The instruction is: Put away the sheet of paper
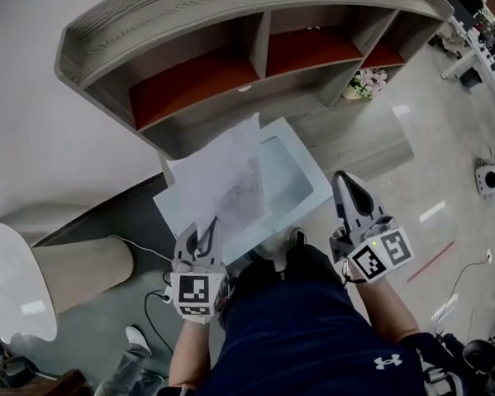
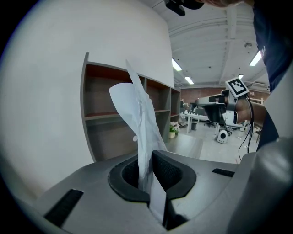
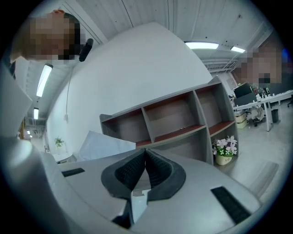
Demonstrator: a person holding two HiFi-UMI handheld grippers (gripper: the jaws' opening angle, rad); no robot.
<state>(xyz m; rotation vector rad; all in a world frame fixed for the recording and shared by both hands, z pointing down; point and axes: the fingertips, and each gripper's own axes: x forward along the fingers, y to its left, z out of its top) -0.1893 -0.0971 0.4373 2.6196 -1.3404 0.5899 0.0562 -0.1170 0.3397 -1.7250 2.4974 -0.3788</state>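
The white sheet of paper (image 1: 222, 179) hangs in the air in front of me, creased and a little crumpled. My left gripper (image 1: 206, 230) is shut on its near edge. In the left gripper view the paper (image 2: 139, 114) rises upright from between the dark pads (image 2: 171, 171) of the left gripper (image 2: 145, 172). My right gripper (image 1: 346, 186) is off to the right, apart from the paper, shut with nothing in it; its pads (image 3: 158, 167) meet in the right gripper view. A grey shelf unit (image 1: 247, 23) with reddish compartments stands ahead.
Below the paper lies a pale rectangular tabletop (image 1: 300, 178). A pot of flowers (image 1: 367, 83) stands at the shelf's right end. A round white table (image 1: 12, 280) and a beige cylinder (image 1: 85, 264) are at the left. Cables run across the floor.
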